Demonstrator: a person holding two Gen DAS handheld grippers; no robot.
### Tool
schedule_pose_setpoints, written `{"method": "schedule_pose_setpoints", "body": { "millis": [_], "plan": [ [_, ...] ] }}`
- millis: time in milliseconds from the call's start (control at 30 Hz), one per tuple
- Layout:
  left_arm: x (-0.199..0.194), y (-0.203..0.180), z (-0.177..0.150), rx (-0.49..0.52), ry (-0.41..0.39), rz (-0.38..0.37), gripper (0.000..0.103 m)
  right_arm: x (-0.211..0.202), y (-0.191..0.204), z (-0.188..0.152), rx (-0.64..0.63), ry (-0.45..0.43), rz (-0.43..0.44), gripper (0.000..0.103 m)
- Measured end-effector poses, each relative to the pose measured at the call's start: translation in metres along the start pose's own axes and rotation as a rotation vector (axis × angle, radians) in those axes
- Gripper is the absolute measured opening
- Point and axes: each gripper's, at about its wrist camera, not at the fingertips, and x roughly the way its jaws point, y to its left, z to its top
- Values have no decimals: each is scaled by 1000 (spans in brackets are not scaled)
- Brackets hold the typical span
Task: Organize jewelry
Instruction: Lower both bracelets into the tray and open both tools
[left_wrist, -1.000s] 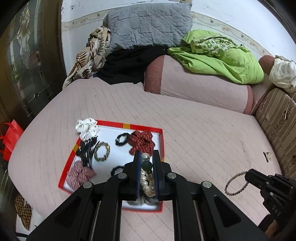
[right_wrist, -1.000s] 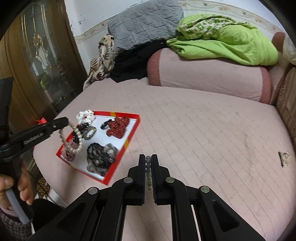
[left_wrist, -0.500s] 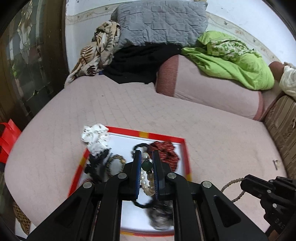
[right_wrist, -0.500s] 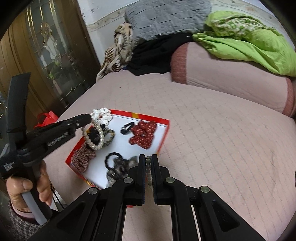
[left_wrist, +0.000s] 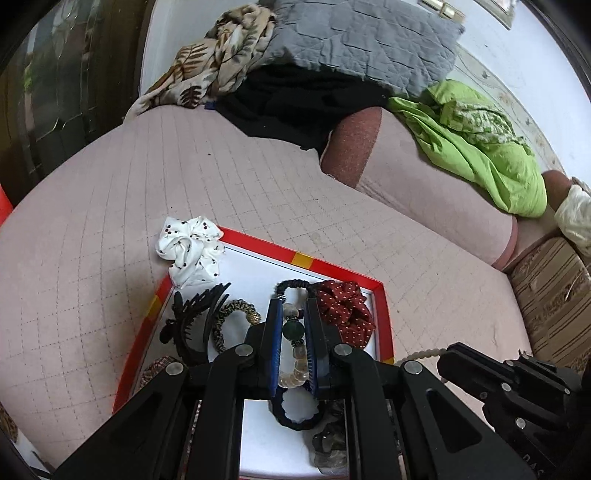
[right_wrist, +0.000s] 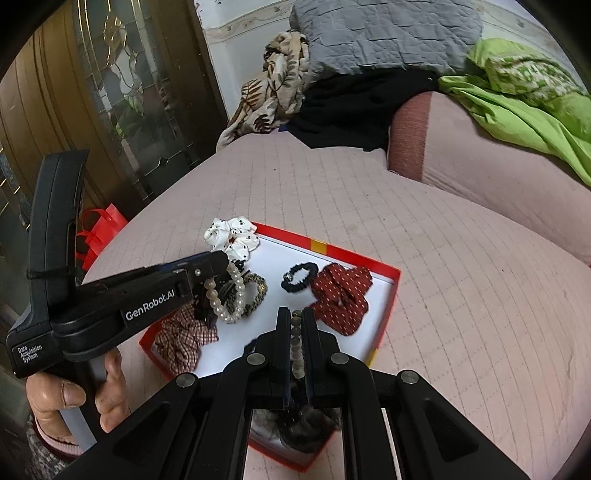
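A red-rimmed tray (left_wrist: 334, 268) with a white floor lies on the pink bed; it also shows in the right wrist view (right_wrist: 391, 295). My left gripper (left_wrist: 293, 306) is shut on a pearl bracelet with a green bead (left_wrist: 293, 330) and holds it over the tray; the bracelet hangs from it in the right wrist view (right_wrist: 225, 295). My right gripper (right_wrist: 295, 314) is shut on a string of small pale beads (right_wrist: 295, 343) above the tray's near edge. In the tray lie a red dotted scrunchie (right_wrist: 341, 299), a black hair tie (right_wrist: 299, 277) and a leopard band (right_wrist: 251, 299).
A white dotted scrunchie (left_wrist: 192, 251) rests on the tray's far left corner. A black claw clip (left_wrist: 192, 321) and a plaid scrunchie (right_wrist: 181, 339) lie at the tray's left. Pillows and clothes (left_wrist: 332, 74) pile at the bed's head. A wooden door (right_wrist: 74, 110) stands left.
Both grippers have moved toward the tray with their beads. The left now hangs over its middle, the right over its near edge.
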Motion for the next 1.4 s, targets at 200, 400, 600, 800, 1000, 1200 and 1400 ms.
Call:
{"method": "schedule_pose_setpoints", "body": {
  "millis": [200, 400, 600, 800, 1000, 1200, 1400],
  "plan": [
    [4, 1, -1, 25, -15, 50, 11, 19, 3, 8, 10, 14, -10, 7],
    [2, -2, -2, 37, -25, 55, 11, 26, 5, 11, 19, 12, -18, 7],
    [1, -7, -2, 47, -28, 39, 11, 28, 6, 14, 15, 10, -24, 7],
    [2, -10, -1, 50, -28, 37, 11, 30, 4, 15, 18, 8, -31, 7],
    [5, -15, -1, 58, -24, 34, 11, 33, -1, 16, 27, 7, -43, 7],
    [10, -20, -1, 70, -19, 41, 11, 40, -7, 14, 47, 12, -54, 7],
    [25, -10, 1, 17, 34, -21, 11, 52, -15, 8, 84, 37, -51, 7]
  ]
}}
